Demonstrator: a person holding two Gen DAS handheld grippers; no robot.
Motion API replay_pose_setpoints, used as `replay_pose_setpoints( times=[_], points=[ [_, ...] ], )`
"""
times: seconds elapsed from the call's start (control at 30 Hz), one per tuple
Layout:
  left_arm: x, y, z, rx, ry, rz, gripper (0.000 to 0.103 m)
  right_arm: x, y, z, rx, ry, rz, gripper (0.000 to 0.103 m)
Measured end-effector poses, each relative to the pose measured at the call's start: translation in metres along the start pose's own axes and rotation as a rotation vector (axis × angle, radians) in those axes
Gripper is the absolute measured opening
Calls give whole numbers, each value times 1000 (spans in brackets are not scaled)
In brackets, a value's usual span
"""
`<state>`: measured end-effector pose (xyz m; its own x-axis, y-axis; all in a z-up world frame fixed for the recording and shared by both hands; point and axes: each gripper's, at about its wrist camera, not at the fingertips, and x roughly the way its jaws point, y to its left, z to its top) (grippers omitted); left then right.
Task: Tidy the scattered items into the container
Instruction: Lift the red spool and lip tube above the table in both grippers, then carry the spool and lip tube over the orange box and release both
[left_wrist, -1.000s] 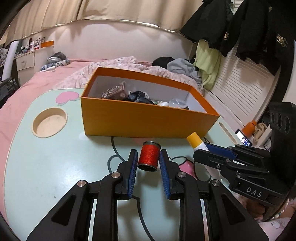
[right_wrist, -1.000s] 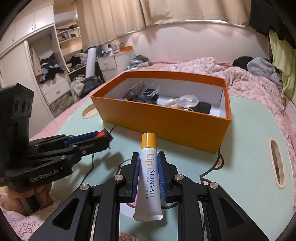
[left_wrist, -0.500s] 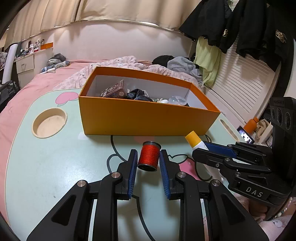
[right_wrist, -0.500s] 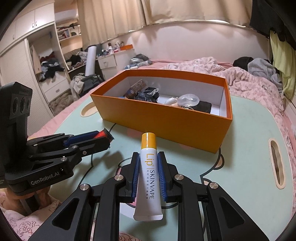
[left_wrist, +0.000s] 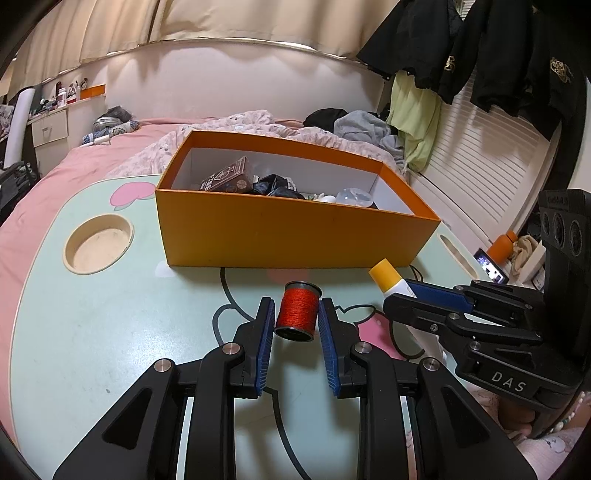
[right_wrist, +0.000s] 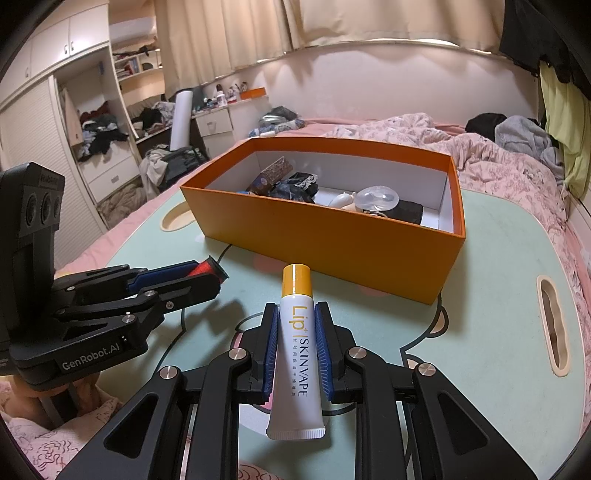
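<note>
My left gripper (left_wrist: 296, 314) is shut on a red thread spool (left_wrist: 297, 309) and holds it above the table, short of the orange box (left_wrist: 288, 236). My right gripper (right_wrist: 295, 321) is shut on a white lip-balm tube with a yellow cap (right_wrist: 296, 343), also in front of the box (right_wrist: 325, 236). The box holds a card pack (left_wrist: 227, 179), dark cloth and a clear plastic piece (right_wrist: 376, 197). The right gripper shows in the left wrist view (left_wrist: 406, 295), and the left one in the right wrist view (right_wrist: 210, 275).
The mint-green lap table (left_wrist: 92, 332) has a round cup recess (left_wrist: 98, 243) at the left and a slot handle (right_wrist: 552, 332) at the right. It stands on a pink bed (left_wrist: 55, 184) with clothes behind. A wardrobe (right_wrist: 74, 147) stands left.
Both grippers have risen a little with their loads, so more of the box's inside shows. Their holds have not changed.
</note>
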<state>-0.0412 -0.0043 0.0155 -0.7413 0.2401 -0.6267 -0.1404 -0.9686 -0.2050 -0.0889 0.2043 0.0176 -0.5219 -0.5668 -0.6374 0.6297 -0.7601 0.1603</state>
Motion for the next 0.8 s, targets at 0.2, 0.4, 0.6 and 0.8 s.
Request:
replay_pose_setpoints(
  times=[0.2,0.4,0.6,0.8],
  points=[
    [0,0,0,1,0,0,25,0,0,0,1,-1,0,19],
    [-5,-2,5,9,-19,-5,25,-1,-2,1,3,-11,0,19],
    [-19,-6,42,70,-101,8,25,-19,-13,23,48,-71,7,19],
    [-3,-6,110,99,-115,-36,26,-23,-24,79,66,-150,-19,19]
  ],
)
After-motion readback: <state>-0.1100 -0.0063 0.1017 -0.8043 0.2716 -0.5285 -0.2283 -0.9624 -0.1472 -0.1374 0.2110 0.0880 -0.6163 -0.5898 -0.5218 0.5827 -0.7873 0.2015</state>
